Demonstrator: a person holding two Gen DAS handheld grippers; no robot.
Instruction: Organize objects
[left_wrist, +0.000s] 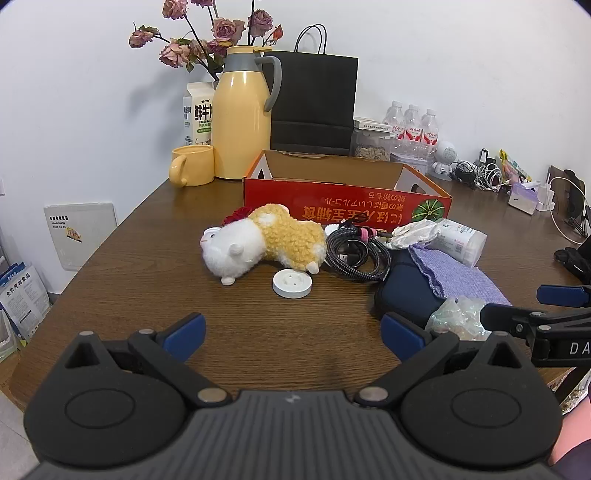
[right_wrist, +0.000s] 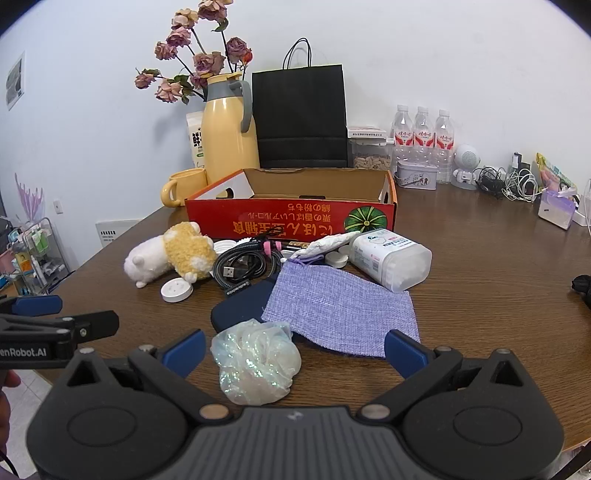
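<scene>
- left gripper (left_wrist: 291, 332) hangs over bare table (left_wrist: 147, 266), jaws wide, nothing between them.
- right gripper (right_wrist: 293, 345) has jaws wide too; a crumpled shiny bag (right_wrist: 255, 362) lies between its blue pads (right_wrist: 184, 349), and whether either pad touches it cannot be told.
- in the left view the right gripper shows at the right edge, beside the same bag.
- just behind the bag, a purple cloth (right_wrist: 340, 306) lies flat, partly over a dark blue pouch (right_wrist: 240, 302).
- left of the pouch, a white disc (left_wrist: 292, 283) sits on the table, just in front of a plush toy (left_wrist: 262, 243) lying on its side.
- a coiled cable (right_wrist: 243, 264) lies between the toy and the cloth.
- right of the cable, a clear tub (right_wrist: 391, 256) lies on its side, with a crumpled white wrapper (right_wrist: 328, 242) at its left end.
- behind these objects stands an open red box (right_wrist: 291, 218), nothing showing inside from here.
- further back, left: a yellow mug (left_wrist: 192, 164), a yellow jug (left_wrist: 242, 114), a milk carton (left_wrist: 197, 110) and dried roses (left_wrist: 207, 40).
- against the wall, a black paper bag (right_wrist: 301, 114); to its right three water bottles (right_wrist: 423, 136), a tin (right_wrist: 415, 179), a small white robot (right_wrist: 466, 164) and tangled cables (right_wrist: 506, 184).
</scene>
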